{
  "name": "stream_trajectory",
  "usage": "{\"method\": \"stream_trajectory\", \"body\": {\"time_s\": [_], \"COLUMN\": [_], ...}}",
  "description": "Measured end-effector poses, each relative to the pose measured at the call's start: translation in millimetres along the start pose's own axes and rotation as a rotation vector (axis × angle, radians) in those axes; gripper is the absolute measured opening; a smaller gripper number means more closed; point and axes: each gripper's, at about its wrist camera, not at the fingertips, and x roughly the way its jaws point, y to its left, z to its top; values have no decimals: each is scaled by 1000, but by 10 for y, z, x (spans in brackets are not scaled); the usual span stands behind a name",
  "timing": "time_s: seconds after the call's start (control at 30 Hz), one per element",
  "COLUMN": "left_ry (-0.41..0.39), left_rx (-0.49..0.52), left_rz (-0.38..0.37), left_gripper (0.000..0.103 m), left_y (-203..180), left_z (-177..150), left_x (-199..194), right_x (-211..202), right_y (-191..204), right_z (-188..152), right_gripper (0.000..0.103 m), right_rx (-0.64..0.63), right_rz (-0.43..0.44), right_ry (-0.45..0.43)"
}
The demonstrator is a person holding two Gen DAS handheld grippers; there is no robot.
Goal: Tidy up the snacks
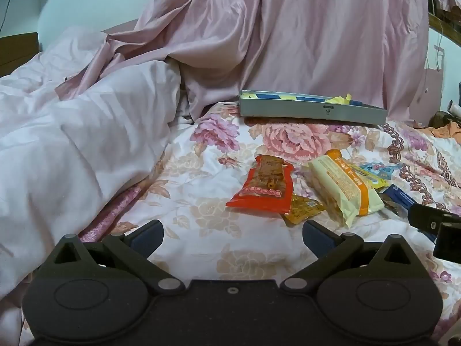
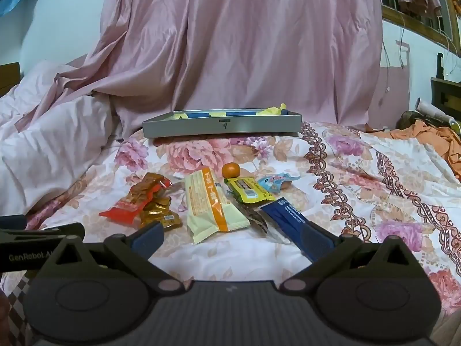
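Snacks (image 2: 207,201) just beyond right tool (image 2: 232,238)

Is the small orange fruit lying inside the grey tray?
No, the small orange fruit lies on the floral bedsheet among the snack packets, in front of the grey tray.

Left tongs (image 1: 232,238) spread wide above floral sheet (image 1: 201,216); red packet (image 1: 263,187) ahead; tray (image 1: 311,111) contents unclear.

Grey tray (image 2: 222,127) contents mostly hidden behind its near wall; only yellow and blue tops show. Gold packet (image 1: 305,209) partly under red packet (image 1: 263,186). Blue packet (image 2: 288,216) near end covered by a gripper finger. Packet print too small to read.
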Motion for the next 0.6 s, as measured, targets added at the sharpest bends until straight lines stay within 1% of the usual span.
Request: {"method": "stream_trajectory", "body": {"time_s": [0.6], "left_ry": [-4], "left_rx": [1], "left_rz": [0], "left_gripper": [102], "left_y": [0], "left_z": [-1], "left_x": [-2], "right_x": [7], "right_y": [3], "right_z": [-3], "right_gripper": [103], "right_rx": [-2], "right_rz": [0], "right_ry": [4]}}
